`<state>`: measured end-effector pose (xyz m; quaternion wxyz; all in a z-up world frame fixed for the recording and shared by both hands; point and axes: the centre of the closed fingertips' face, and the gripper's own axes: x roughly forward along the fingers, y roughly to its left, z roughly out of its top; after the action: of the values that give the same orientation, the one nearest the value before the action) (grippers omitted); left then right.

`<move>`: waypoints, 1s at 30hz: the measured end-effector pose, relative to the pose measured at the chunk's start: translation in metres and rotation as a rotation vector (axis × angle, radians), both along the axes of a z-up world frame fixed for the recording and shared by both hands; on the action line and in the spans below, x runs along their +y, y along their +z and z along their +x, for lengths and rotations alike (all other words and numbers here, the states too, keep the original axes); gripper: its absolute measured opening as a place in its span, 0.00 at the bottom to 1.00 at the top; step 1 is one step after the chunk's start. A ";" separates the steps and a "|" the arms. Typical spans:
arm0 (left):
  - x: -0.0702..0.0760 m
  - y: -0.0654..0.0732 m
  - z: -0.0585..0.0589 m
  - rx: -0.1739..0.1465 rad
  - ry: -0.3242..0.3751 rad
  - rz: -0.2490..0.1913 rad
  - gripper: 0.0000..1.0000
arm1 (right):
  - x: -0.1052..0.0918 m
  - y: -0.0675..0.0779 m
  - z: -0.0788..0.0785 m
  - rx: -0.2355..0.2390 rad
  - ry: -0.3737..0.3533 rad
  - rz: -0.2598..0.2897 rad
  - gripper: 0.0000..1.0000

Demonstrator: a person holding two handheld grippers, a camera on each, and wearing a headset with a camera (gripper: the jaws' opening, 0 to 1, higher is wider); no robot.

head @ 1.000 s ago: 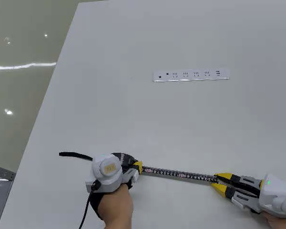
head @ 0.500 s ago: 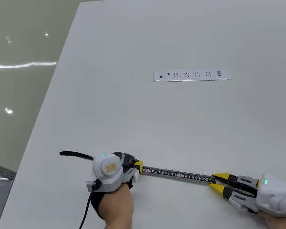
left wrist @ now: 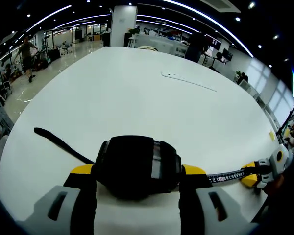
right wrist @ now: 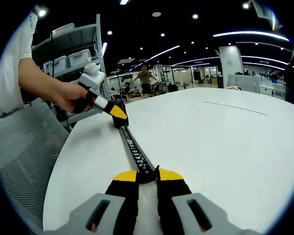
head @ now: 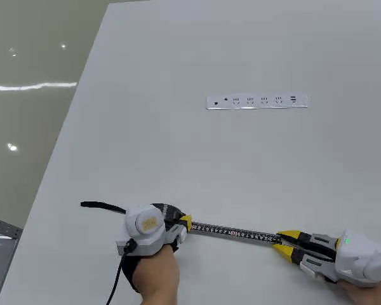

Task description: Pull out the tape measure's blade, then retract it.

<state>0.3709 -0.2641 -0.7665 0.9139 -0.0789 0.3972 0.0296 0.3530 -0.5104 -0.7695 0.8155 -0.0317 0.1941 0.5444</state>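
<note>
Head view: a white worktop (head: 178, 127) is seen from above, with a power strip (head: 257, 101) lying flat right of centre in the upper half. At the lower left, the left gripper (head: 178, 225) is held in a hand (head: 153, 276), and its fingers are closed around the black tape measure (head: 168, 215). A black strap (head: 101, 206) trails from the tape measure toward the left edge. The blade (head: 235, 232) is drawn out along the worktop to the right, where its end is pinched by the right gripper (head: 280, 240) at the lower right.

Left gripper view: the tape measure (left wrist: 137, 166) is clamped between the two yellow-tipped fingers at bottom centre. The strap (left wrist: 59, 142) runs to the upper left, and the blade (left wrist: 225, 176) leads to the right edge, where the right gripper (left wrist: 262, 171) is met. The power strip (left wrist: 188, 81) lies well apart, in the upper centre.

Right gripper view: the fingers of the right gripper (right wrist: 148, 175) are pressed together on the blade's tip at bottom centre. The blade (right wrist: 134, 149) stretches up the frame to the tape measure (right wrist: 120, 120), which is gripped by the left gripper (right wrist: 110, 110) at the upper left. The power strip (right wrist: 235, 106) is seen at the right.
</note>
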 end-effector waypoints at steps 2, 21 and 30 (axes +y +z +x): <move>0.000 0.000 0.000 0.001 0.000 -0.001 0.66 | 0.003 0.000 0.000 0.001 0.006 0.000 0.13; 0.000 -0.001 0.001 0.002 0.001 -0.004 0.66 | 0.029 -0.001 0.004 0.010 0.026 0.006 0.13; 0.000 0.000 0.002 0.004 0.000 -0.006 0.66 | 0.040 -0.002 0.006 0.017 0.039 0.010 0.13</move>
<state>0.3729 -0.2640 -0.7665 0.9128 -0.0815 0.3993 0.0284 0.3587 -0.4703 -0.7716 0.8033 -0.0269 0.1976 0.5613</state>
